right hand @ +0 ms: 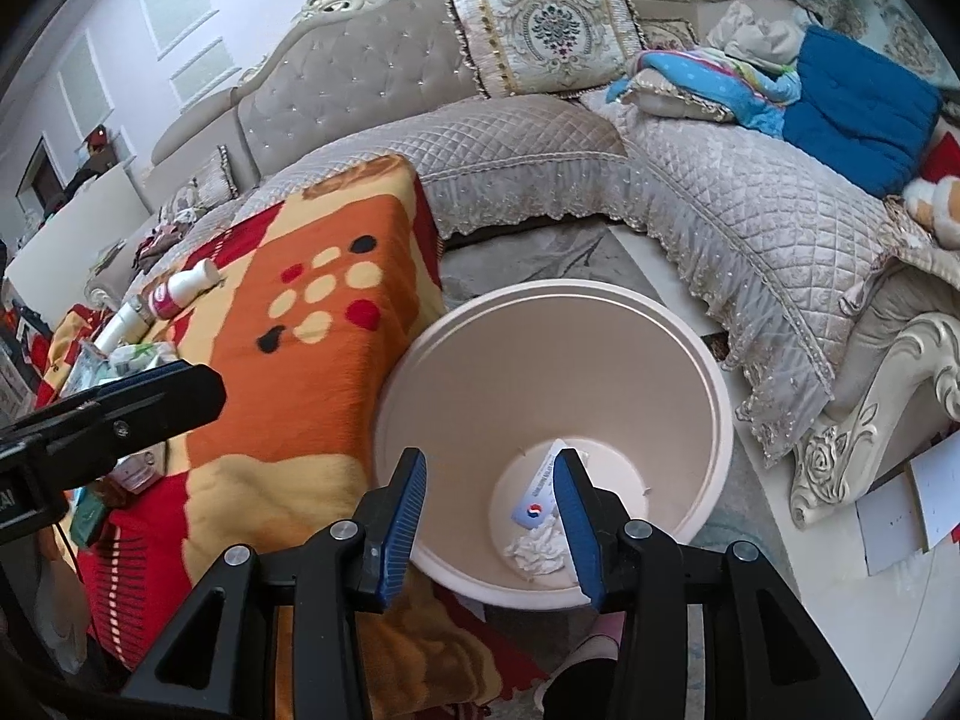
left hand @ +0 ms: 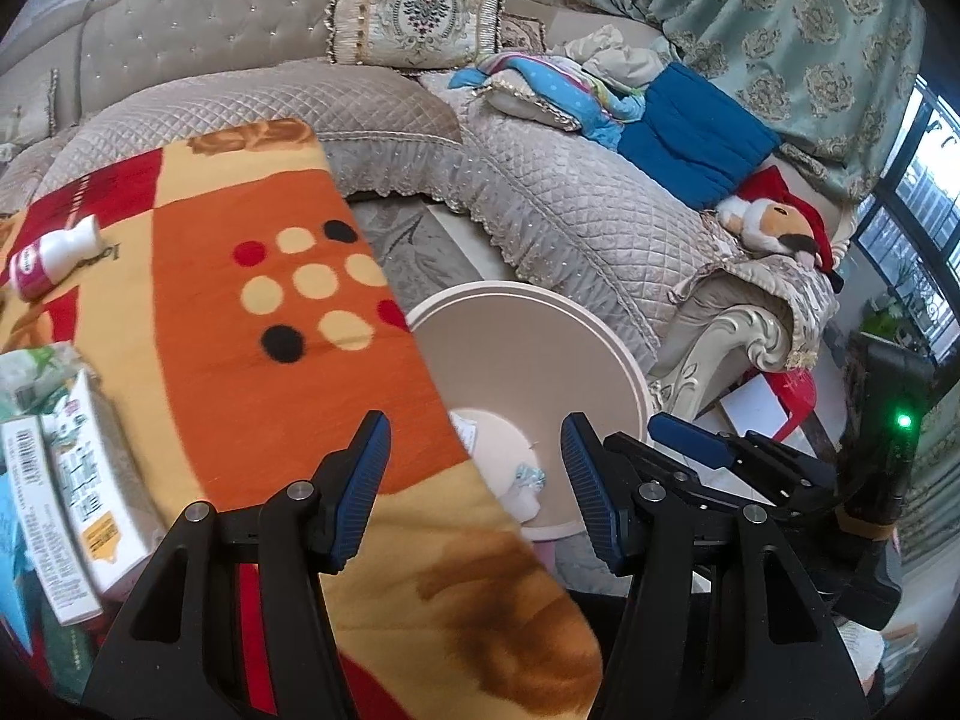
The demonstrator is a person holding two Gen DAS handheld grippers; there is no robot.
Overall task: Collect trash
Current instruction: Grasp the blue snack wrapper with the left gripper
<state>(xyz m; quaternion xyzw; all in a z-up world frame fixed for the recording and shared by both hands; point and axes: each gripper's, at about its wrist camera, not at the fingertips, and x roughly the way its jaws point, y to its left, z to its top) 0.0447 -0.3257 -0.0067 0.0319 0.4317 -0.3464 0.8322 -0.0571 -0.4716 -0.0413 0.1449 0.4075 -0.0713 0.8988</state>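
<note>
1. Your right gripper (right hand: pixel 489 489) hangs over the beige trash bin (right hand: pixel 714 396), jaws parted and holding nothing.
2. Inside the bin lie a crumpled tissue (right hand: pixel 537 549) and a small blue-and-white packet (right hand: pixel 534 507).
3. Your left gripper (left hand: pixel 474 468) is open wide and empty above the orange blanket (left hand: pixel 240 312).
4. On that blanket rest a pink-labelled bottle (left hand: pixel 57 255) and 2 cartons (left hand: pixel 90 492).
</note>
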